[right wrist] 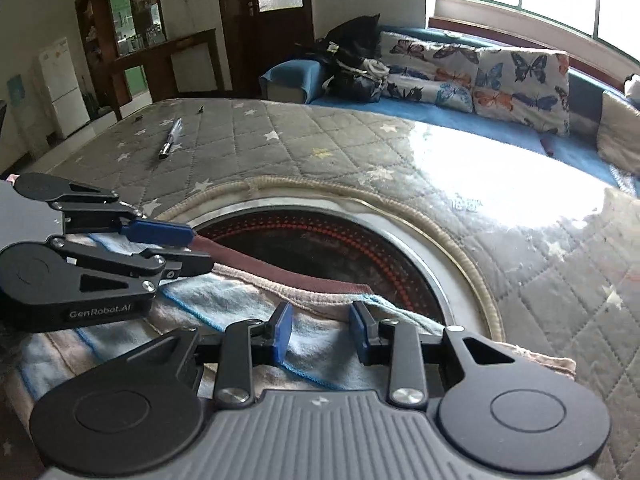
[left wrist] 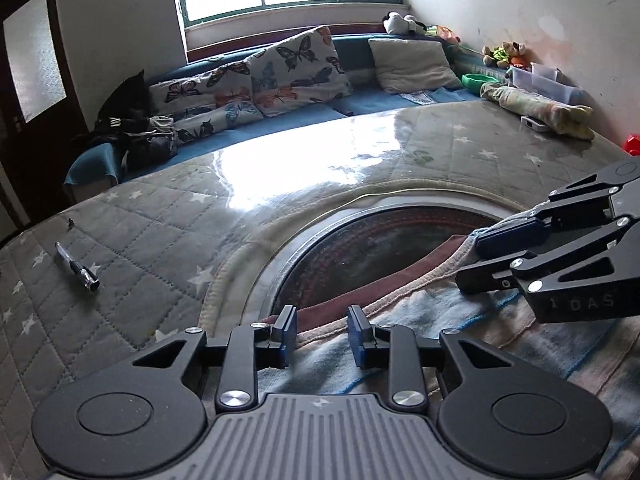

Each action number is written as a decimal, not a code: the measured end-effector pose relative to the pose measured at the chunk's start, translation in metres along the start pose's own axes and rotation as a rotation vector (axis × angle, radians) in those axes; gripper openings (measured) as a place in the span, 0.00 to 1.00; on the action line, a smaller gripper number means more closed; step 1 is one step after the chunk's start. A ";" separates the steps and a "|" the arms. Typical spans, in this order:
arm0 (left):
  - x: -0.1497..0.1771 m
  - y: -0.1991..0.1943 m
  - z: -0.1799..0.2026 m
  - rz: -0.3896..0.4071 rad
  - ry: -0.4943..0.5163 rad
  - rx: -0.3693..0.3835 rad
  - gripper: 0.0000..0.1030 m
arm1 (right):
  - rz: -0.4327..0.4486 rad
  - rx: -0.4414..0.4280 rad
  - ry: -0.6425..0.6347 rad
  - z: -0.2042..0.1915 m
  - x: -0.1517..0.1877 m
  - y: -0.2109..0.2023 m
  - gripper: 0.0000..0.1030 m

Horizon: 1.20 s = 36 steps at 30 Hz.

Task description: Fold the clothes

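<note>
A folded blue and beige striped garment [left wrist: 460,320] with a maroon band lies on the table's near side, partly over a round dark glass inset [left wrist: 380,248]. It also shows in the right wrist view [right wrist: 240,300]. My left gripper [left wrist: 322,334] is open, its fingers apart just above the garment's far edge. It also shows in the right wrist view [right wrist: 188,246]. My right gripper [right wrist: 322,330] is open over the garment's far edge. It also shows in the left wrist view [left wrist: 476,258], to the right of the left gripper.
The table wears a grey quilted star-print cover [left wrist: 160,220] under clear plastic. A pen [left wrist: 78,267] lies at the left. Behind stands a blue sofa with butterfly cushions [left wrist: 296,68], dark clothes [left wrist: 132,128], toys and a plastic box [left wrist: 548,80].
</note>
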<state>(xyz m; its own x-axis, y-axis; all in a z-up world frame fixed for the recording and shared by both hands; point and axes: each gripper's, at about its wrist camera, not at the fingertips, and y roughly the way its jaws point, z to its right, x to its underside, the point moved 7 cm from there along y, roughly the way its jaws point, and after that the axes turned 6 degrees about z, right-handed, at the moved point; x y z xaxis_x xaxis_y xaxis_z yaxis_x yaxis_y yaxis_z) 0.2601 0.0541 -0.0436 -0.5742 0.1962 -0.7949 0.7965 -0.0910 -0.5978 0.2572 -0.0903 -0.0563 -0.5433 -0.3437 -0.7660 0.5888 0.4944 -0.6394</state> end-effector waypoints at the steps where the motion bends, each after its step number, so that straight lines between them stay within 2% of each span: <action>1: 0.000 -0.001 0.000 0.001 -0.002 -0.005 0.31 | 0.005 0.005 -0.006 -0.001 0.000 0.000 0.32; 5: -0.003 -0.009 0.001 0.017 -0.019 -0.029 0.30 | 0.009 0.026 -0.052 -0.005 0.002 0.003 0.32; 10: -0.008 -0.036 0.015 0.078 -0.035 0.009 0.31 | 0.028 0.024 -0.014 0.002 0.001 -0.004 0.32; 14: -0.002 -0.037 0.028 0.067 -0.039 0.040 0.31 | 0.042 0.030 0.043 0.016 0.007 -0.026 0.32; 23: 0.011 -0.027 0.026 0.021 -0.061 0.025 0.31 | 0.040 0.117 0.099 0.063 0.028 -0.054 0.32; 25: 0.011 -0.027 0.026 0.021 -0.064 0.024 0.32 | 0.045 0.127 0.122 0.075 0.030 -0.055 0.28; 32: 0.012 -0.026 0.027 0.020 -0.067 0.017 0.32 | 0.062 0.136 0.142 0.077 0.027 -0.055 0.26; 34: 0.013 -0.026 0.027 0.020 -0.069 0.017 0.32 | 0.053 0.148 0.152 0.081 0.029 -0.050 0.17; 36: 0.012 -0.028 0.026 0.022 -0.073 0.015 0.32 | 0.057 0.149 0.150 0.081 0.029 -0.048 0.17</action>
<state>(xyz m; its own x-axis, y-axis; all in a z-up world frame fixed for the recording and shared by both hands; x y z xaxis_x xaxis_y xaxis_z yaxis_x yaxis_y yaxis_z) 0.2260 0.0340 -0.0396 -0.5695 0.1223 -0.8128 0.8063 -0.1091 -0.5814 0.2616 -0.1888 -0.0528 -0.5832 -0.1907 -0.7896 0.6969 0.3820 -0.6069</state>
